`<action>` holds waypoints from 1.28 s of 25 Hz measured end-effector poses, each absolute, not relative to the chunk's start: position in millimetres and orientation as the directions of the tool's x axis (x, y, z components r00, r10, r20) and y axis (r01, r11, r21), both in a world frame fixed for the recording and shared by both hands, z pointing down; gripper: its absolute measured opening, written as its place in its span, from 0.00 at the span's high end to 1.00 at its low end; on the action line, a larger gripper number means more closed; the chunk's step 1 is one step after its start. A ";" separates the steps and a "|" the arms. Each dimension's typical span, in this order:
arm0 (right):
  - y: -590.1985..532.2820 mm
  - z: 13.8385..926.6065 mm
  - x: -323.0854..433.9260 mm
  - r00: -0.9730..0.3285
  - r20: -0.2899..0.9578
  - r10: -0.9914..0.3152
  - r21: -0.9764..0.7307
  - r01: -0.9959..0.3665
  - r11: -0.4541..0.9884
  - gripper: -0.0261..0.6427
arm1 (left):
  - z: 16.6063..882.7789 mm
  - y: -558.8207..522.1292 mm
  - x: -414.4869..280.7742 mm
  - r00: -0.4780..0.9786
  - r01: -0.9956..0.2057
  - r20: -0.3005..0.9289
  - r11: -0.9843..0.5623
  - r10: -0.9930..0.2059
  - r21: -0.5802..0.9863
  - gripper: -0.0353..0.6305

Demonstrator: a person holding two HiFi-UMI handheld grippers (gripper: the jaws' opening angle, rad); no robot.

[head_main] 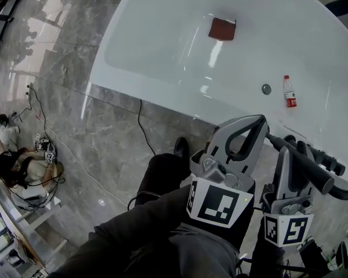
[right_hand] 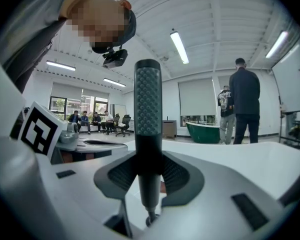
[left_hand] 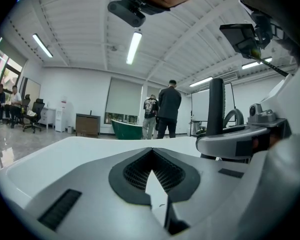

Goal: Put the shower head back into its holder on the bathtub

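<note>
The black shower head (head_main: pixel 306 168) is a dark textured bar slanting over the near rim of the white bathtub (head_main: pixel 162 16). My right gripper (head_main: pixel 290 150) is shut on it. In the right gripper view the shower head (right_hand: pixel 148 109) stands upright between the pads. My left gripper (head_main: pixel 260 120) hovers just left of it, shut and holding nothing. In the left gripper view its tips (left_hand: pixel 151 153) meet, and the shower head (left_hand: pixel 216 109) shows to their right. Dark fittings (head_main: pixel 337 168) sit at the rim on the right; I cannot tell which is the holder.
A red-brown cloth (head_main: pixel 222 29) lies in the tub. A small bottle with a red label (head_main: pixel 289 91) and a round drain fitting (head_main: pixel 266 88) are near the rim. A black cable (head_main: pixel 140 120) crosses the marble floor. People (right_hand: pixel 245 101) stand far off.
</note>
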State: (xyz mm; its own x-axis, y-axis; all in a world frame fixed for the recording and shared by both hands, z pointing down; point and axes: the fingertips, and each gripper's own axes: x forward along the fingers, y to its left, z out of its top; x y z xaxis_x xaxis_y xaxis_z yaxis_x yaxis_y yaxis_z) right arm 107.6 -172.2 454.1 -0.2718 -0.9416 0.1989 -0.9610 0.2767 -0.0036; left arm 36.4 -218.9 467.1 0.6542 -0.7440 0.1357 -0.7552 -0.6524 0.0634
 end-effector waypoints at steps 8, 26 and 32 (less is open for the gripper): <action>-176.1 475.1 108.9 -0.255 0.219 -0.942 -0.008 -0.966 0.260 0.75 | 481.4 -224.1 32.3 0.656 -0.753 0.150 -0.655 -0.740 0.063 0.94; -177.7 514.0 114.9 -0.241 0.248 -0.938 -0.033 -0.970 0.240 0.75 | 513.5 -225.2 31.3 0.655 -0.752 0.193 -0.655 -0.731 0.072 0.94; -178.5 528.0 116.6 -0.235 0.255 -0.938 -0.037 -0.972 0.233 0.75 | 520.6 -226.5 31.4 0.656 -0.748 0.208 -0.661 -0.725 0.058 0.94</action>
